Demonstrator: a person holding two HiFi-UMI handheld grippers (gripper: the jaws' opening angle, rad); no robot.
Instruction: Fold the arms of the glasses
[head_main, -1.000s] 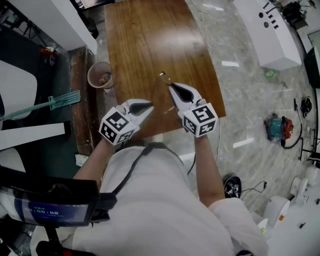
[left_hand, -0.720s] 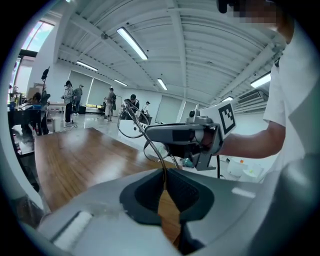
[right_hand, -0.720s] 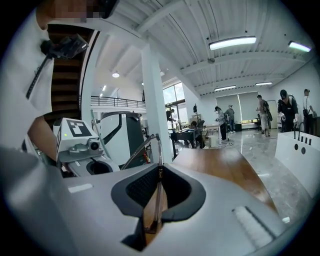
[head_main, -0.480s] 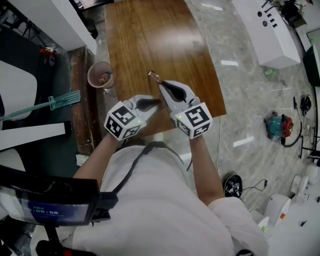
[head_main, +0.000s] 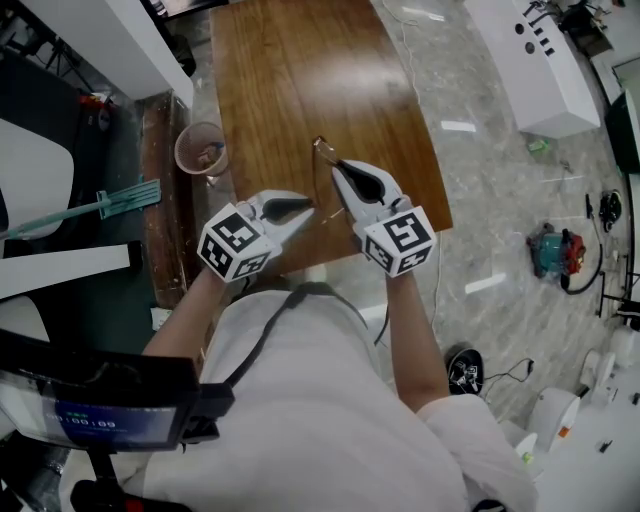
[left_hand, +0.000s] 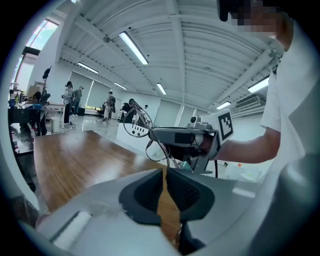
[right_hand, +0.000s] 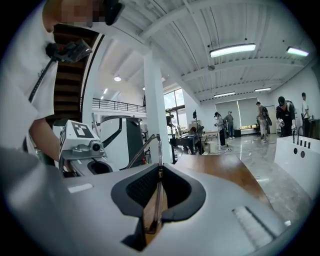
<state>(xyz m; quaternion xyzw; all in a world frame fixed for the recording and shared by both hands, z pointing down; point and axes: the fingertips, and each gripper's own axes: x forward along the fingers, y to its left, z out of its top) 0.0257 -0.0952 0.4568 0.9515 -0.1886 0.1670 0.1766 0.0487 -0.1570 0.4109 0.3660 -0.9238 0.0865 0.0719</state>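
Thin wire-framed glasses (head_main: 321, 149) hang in the air over the near end of the wooden table (head_main: 300, 70). My right gripper (head_main: 338, 168) is shut on one arm of the glasses (right_hand: 159, 150), which runs up between its pads. The other arm slants toward my left gripper (head_main: 305, 208), which sits close to the left. In the left gripper view the lenses (left_hand: 137, 122) show ahead, and that arm's end reaches the mouth of my left gripper (left_hand: 165, 172). Its jaws have just been opening; a narrow gap with wood behind shows between the pads, which do not press on the arm.
A pinkish cup (head_main: 202, 150) stands on a dark bench left of the table, with a teal brush (head_main: 110, 205) beyond it. Marble floor lies to the right, with a white cabinet (head_main: 530, 60) and a teal machine (head_main: 555, 255). People stand far off in the hall.
Since half a second ago the right gripper has carried the glasses a little right and away. The left gripper has drawn slightly left, so the two stand further apart.
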